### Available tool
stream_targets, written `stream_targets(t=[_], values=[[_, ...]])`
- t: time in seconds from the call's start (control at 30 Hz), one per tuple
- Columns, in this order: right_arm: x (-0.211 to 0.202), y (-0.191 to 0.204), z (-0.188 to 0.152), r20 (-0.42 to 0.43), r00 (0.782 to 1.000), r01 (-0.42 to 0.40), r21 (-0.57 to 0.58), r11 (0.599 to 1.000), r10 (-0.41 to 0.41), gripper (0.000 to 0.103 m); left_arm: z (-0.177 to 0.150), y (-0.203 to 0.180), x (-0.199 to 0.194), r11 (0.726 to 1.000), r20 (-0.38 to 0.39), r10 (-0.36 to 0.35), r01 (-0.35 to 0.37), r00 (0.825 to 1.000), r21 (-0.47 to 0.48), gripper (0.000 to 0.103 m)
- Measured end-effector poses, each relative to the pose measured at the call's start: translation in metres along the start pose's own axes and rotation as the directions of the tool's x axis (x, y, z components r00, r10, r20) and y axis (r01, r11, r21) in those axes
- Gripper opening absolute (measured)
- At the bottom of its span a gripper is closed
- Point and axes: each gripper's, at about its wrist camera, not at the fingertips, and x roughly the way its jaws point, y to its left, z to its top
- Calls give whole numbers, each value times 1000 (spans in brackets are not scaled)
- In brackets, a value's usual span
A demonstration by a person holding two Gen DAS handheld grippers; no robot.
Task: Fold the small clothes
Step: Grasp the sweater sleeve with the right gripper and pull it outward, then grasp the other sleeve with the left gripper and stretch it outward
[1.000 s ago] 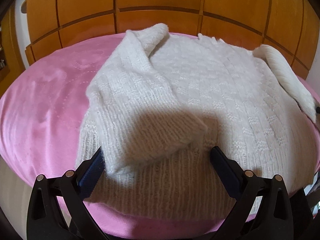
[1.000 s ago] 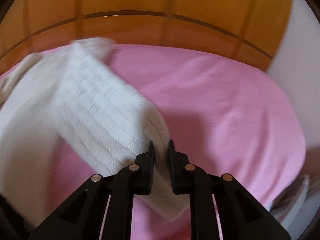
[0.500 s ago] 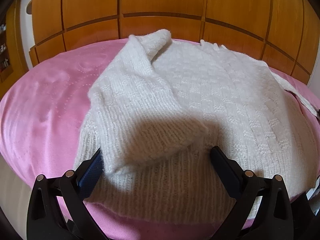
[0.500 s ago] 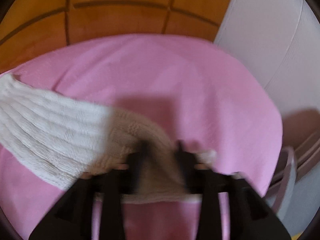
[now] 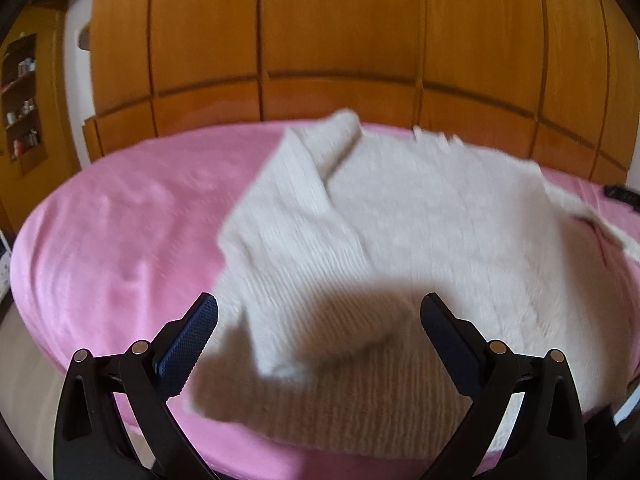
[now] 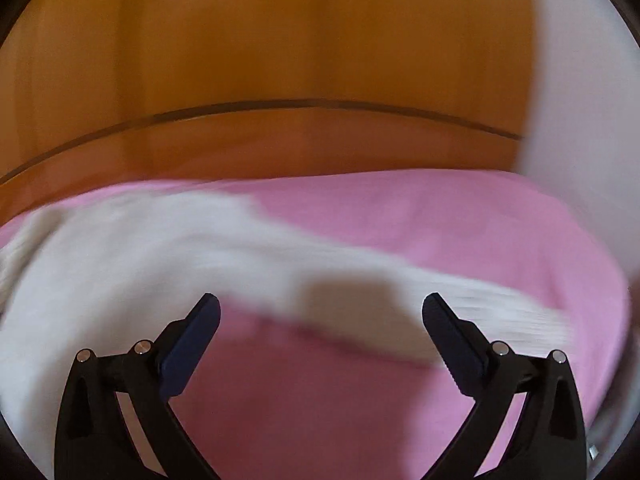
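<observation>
The right tool [image 6: 320, 320] has just sprung wide, empty; the sweater's [image 5: 400, 220] right sleeve [image 6: 460, 304] lies outstretched toward three o'clock on the bed [image 6: 440, 216], unfolded. The left tool [image 5: 319, 320] hovers wide.

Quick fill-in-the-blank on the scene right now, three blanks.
1. The white knit sweater lies on a ____ blanket.
2. The right gripper is ____, with nothing between its fingers.
3. Behind the bed stand ____ wardrobe panels.

Missing words: pink; open; wooden
</observation>
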Motion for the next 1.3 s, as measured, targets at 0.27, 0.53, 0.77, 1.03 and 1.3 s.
stream_targets(t=[0.27,0.53,0.77,1.03,1.3], values=[[40,121,-32,-185,941,-311,-152,938,282,101,23,-8,17,996,-35,42,-39,998,86,100],[57,104,-29,-242,932,-307,-136,942,269,101,20,-22,67,975,-140,48,-16,989,221,34],[64,114,-35,-233,938,-295,-145,945,257,101,63,28,52,987,-99,24,-8,995,159,13],[65,113,-36,-231,938,-295,-143,945,258,101,119,144,71,969,-55,246,-244,968,46,12],[65,115,-36,-230,938,-296,-144,944,259,101,136,230,108,854,-19,516,-512,857,91,11]])
